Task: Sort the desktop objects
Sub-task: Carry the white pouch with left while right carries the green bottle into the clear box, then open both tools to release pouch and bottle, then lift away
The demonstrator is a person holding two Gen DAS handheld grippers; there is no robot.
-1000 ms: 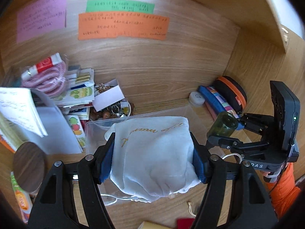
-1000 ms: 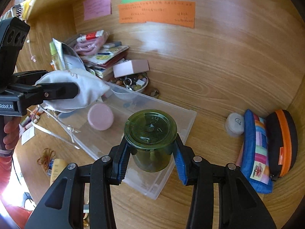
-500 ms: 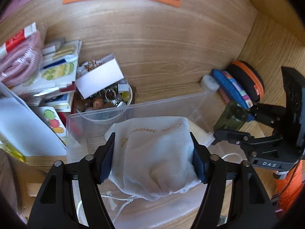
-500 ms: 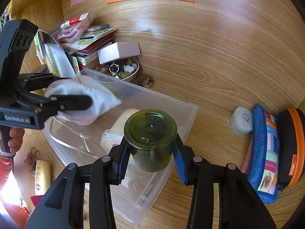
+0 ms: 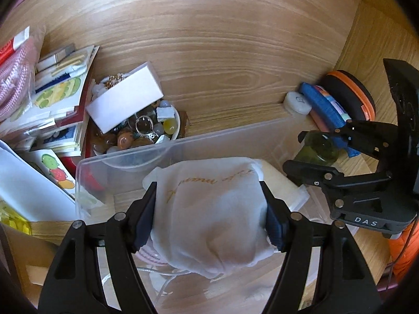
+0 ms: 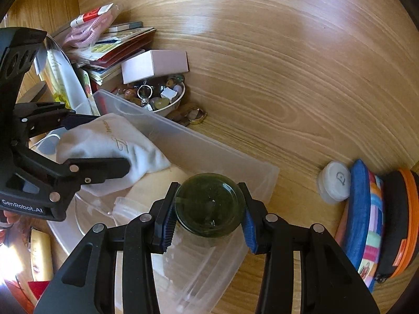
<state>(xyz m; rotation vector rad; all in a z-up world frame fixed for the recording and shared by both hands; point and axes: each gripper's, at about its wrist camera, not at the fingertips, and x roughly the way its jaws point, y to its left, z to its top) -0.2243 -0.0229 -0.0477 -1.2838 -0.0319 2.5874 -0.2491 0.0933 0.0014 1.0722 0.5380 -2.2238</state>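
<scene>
The left gripper [image 5: 210, 216] has a white pouch [image 5: 209, 209] between its fingers, which are opening — the pouch hangs over the clear bin [image 5: 125, 157] on the worktop [image 5: 222, 65]. The right gripper [image 6: 209, 216] is clamped on a green jar [image 6: 209, 204] (seen from above), low over the bin's near end, beside a cream tub [image 6: 154, 185].
</scene>
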